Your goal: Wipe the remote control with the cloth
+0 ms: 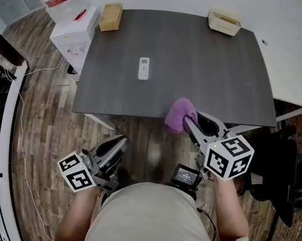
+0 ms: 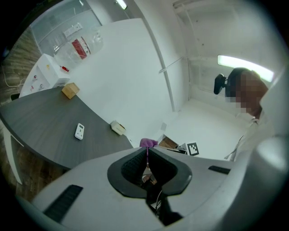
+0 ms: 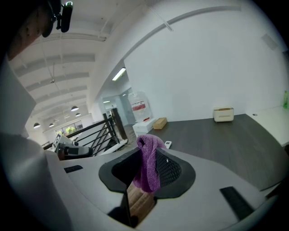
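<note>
- Pinches the cloth (image 1: 177, 114) in the right gripper (image 3: 146, 155), bunched, with purple folds above and below the pads; hovers at the near edge of the desk (image 1: 230, 72).
- Shows the left gripper (image 2: 147, 151) pressed together on nothing, short of the desk's near edge and lower on the left.
- Places the remote control (image 1: 143, 68) flat on the desk, left of centre, white and slim, seemingly face up; well apart from both grippers, from the wooden box (image 1: 110, 17) at the far left corner and from the beige tray (image 1: 224, 22) at the far edge.
- Looks light, rigid and smooth-shelled on a smooth top, so probably skates or spins under a sideways wipe.
- Calls for steadying first: best pinned across the long sides near one end with the left gripper, or pressed down at one end, leaving the button face free.
- Reads as soft, limp and fleecy for the cloth, unlikely to scratch, but wipes only with what hangs beyond the pads.
- Favours dragging that loose fold along the length rather than pressing hard gripper tips onto keys.
- Warrants light pressure over the small window near the far end.
</note>
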A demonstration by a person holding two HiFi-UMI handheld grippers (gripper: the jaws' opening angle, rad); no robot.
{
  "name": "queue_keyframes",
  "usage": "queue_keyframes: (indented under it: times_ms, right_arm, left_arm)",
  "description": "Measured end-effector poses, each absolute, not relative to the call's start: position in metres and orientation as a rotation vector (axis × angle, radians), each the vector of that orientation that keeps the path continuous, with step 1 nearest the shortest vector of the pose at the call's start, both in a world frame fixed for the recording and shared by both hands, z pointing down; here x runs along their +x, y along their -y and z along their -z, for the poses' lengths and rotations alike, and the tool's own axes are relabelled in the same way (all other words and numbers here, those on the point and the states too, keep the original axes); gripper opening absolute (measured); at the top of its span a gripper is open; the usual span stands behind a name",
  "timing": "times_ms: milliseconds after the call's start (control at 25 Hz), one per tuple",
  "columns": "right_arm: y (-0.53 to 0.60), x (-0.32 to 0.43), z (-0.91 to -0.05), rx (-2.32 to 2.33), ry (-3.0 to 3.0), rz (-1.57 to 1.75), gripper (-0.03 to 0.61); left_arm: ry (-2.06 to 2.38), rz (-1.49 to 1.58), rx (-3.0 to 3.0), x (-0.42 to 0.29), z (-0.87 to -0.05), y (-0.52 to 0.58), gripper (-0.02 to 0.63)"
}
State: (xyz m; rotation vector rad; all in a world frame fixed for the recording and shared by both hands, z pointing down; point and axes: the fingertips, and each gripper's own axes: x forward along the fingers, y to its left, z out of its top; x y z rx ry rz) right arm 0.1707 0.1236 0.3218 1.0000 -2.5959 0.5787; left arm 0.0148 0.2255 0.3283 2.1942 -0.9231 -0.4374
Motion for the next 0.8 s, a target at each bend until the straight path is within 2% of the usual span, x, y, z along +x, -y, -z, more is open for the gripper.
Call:
queue_keyframes:
  times_ms: [440,800]
  right_arm:
    - [-0.159,0.139,-0.303,1.097,2.63,-0.652,0.107]
    - [-0.18,0.131,-0.296,1.176,2.646,-0.669,0.104]
  left_arm:
    - [0.89,0.402,2.227,-0.038,-0.313,-0.251,0.012]
    - [0.791,0.389,2.232,-0.034,-0.316,-0.273,0.012]
